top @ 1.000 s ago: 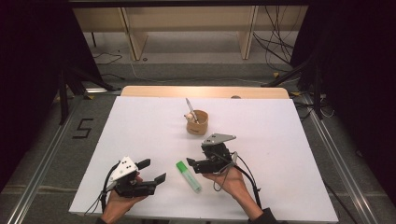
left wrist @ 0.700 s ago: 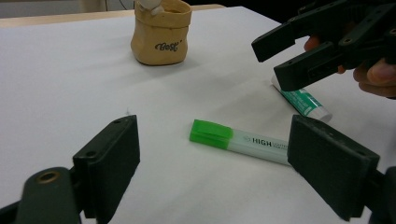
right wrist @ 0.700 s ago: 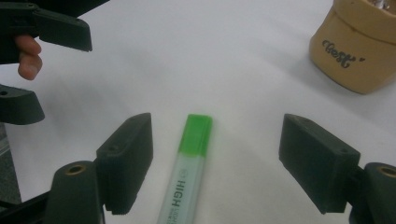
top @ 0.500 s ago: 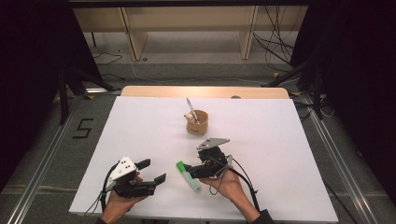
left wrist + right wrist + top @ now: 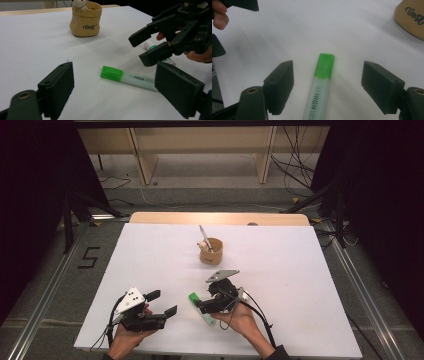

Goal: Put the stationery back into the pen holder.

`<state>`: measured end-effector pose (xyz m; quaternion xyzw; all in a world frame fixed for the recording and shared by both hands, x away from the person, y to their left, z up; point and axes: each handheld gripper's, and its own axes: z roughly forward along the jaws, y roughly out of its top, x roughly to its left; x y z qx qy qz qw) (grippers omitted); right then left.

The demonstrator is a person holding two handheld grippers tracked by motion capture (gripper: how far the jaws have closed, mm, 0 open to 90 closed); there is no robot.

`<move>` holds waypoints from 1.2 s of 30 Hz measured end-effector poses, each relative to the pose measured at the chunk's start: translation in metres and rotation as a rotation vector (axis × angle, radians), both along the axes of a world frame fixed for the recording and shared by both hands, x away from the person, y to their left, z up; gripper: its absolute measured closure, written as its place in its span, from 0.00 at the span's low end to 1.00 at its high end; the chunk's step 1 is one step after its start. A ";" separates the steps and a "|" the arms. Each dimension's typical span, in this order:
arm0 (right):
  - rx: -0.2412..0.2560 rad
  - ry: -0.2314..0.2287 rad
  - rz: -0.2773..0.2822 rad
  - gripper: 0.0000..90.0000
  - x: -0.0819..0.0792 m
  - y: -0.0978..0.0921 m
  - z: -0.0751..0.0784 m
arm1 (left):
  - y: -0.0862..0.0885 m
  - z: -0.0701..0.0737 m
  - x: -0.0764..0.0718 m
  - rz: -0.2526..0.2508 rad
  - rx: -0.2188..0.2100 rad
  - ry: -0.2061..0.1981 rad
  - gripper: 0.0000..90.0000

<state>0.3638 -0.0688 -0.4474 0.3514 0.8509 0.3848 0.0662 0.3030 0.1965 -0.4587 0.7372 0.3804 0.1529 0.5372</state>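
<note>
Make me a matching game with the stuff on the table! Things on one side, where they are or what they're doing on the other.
Things:
1. highlighter
2. cup
3. right gripper
4. left gripper

States:
A. upright, with a pen in it
B. open, resting near the table's front left
C. lying flat, green cap on
D. open, jaws either side of the highlighter

Pairs: 1-C, 2-A, 3-D, 4-B

High view overhead, forward-down; both gripper views close, sharing highlighter (image 5: 130, 78).
</note>
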 end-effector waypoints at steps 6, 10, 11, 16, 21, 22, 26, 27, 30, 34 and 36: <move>-0.027 0.021 0.008 0.31 0.001 0.005 -0.005 | 0.000 0.000 0.000 0.001 0.000 0.003 0.18; -0.044 0.039 0.005 0.32 0.003 0.009 -0.007 | 0.001 0.001 -0.001 0.004 -0.008 0.005 0.18; -0.045 0.042 0.005 0.33 0.004 0.010 -0.007 | 0.001 0.001 -0.002 0.005 -0.011 0.004 0.18; -0.074 0.047 0.010 0.36 0.006 0.017 -0.010 | 0.003 0.002 -0.002 0.008 -0.015 -0.001 0.18; -0.116 0.073 -0.002 0.40 0.009 0.022 -0.016 | 0.004 0.003 -0.003 0.010 -0.015 -0.002 0.18; -0.124 0.085 -0.003 0.41 0.009 0.023 -0.016 | 0.004 0.003 -0.003 0.009 -0.015 0.000 0.18; -0.139 0.096 0.000 0.44 0.007 0.025 -0.018 | 0.004 0.002 -0.002 0.011 -0.018 0.001 0.18; -0.139 0.099 0.001 0.45 0.007 0.026 -0.018 | 0.004 0.002 -0.002 0.010 -0.017 0.001 0.18; -0.143 0.097 0.006 0.48 0.007 0.027 -0.019 | 0.003 0.002 -0.003 0.008 -0.014 0.001 0.18; -0.152 0.103 0.003 0.51 0.008 0.029 -0.021 | 0.003 0.002 -0.003 0.006 -0.013 0.001 0.18; -0.155 0.104 0.003 0.53 0.008 0.029 -0.022 | 0.003 0.002 -0.003 0.006 -0.013 0.000 0.18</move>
